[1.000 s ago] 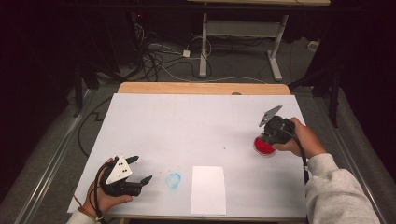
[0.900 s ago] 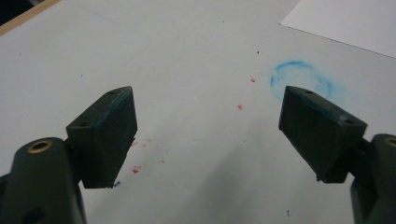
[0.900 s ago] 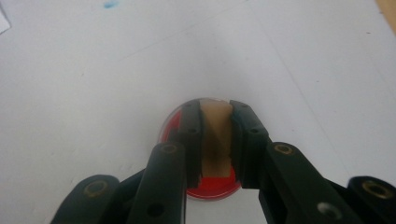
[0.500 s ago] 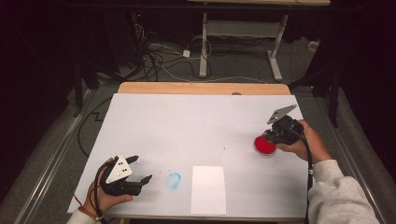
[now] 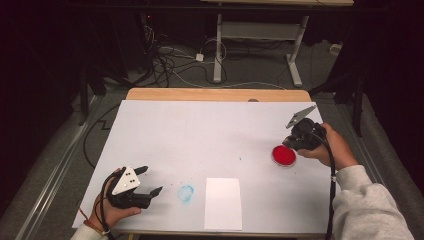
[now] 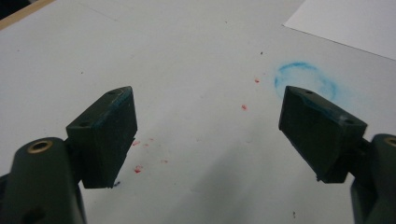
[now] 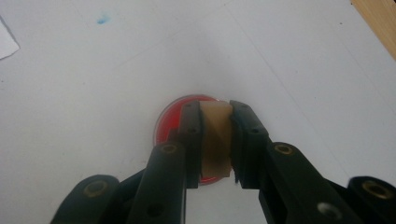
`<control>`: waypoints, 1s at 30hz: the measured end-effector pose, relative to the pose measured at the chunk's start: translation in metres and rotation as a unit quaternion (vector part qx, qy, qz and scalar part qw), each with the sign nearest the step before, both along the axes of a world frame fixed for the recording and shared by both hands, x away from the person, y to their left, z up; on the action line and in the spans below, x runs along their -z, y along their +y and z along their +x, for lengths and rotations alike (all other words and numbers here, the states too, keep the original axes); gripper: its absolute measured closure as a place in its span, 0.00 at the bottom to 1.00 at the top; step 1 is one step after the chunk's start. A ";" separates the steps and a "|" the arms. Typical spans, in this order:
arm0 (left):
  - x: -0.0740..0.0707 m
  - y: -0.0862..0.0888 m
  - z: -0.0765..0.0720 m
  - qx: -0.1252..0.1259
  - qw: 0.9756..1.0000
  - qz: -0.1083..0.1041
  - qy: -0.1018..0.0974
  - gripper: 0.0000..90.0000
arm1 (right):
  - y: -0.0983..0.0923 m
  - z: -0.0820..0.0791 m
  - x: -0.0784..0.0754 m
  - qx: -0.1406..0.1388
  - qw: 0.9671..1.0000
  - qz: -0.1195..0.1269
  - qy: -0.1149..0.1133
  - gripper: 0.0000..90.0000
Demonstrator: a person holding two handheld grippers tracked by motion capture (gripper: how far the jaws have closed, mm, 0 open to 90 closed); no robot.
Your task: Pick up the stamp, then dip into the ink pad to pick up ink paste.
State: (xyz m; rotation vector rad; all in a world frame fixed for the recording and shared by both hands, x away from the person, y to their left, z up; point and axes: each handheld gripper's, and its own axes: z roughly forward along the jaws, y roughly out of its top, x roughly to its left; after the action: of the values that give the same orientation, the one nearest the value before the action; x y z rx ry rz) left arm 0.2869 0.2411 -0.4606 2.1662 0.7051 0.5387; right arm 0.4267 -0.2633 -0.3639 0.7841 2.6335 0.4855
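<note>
At the near left corner of the table [image 5: 165, 130], the left gripper [image 5: 150, 181] is held low in a hand, its jaws spread wide with nothing between them. Just beyond its jaws a faint blue ring [image 5: 186, 193] is marked on the white tabletop, and small red specks [image 6: 243, 107] are scattered on the surface between the jaws in the left gripper view. A white sheet of paper [image 5: 223, 203] is laid flat at the near edge, just right of the blue ring. Farther back, near the right edge, a red dish [image 5: 284, 155] is set on the table. The right gripper [image 5: 291, 142] is held over the dish, and its jaws are clamped on a tan block [image 7: 217, 139]; whether the block touches the red surface cannot be told. A bare wooden strip [image 5: 215, 94] is seen along the far edge of the table.
</note>
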 end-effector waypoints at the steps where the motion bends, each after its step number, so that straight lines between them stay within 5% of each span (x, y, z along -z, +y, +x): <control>1: 0.000 0.000 0.000 0.001 1.000 0.001 0.000 0.21 | 0.001 0.001 0.000 0.000 1.000 -0.001 0.000 0.85; 20: -0.001 0.001 -0.004 -0.004 1.000 0.009 0.000 0.21 | 0.014 0.015 0.029 0.025 0.997 -0.048 0.059 0.85; 26: -0.001 0.001 -0.006 -0.002 1.000 0.009 0.001 0.21 | 0.015 0.019 0.042 0.061 0.994 -0.049 0.081 0.85; 30: -0.001 0.002 -0.006 -0.003 1.000 0.008 0.002 0.21 | 0.015 0.020 0.047 0.055 0.994 -0.043 0.089 0.85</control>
State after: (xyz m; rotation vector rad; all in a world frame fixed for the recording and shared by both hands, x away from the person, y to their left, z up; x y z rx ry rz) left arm 0.2805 0.2431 -0.4598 2.1816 0.7119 0.5441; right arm 0.4468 -0.2484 -0.4106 0.9802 2.7317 0.2831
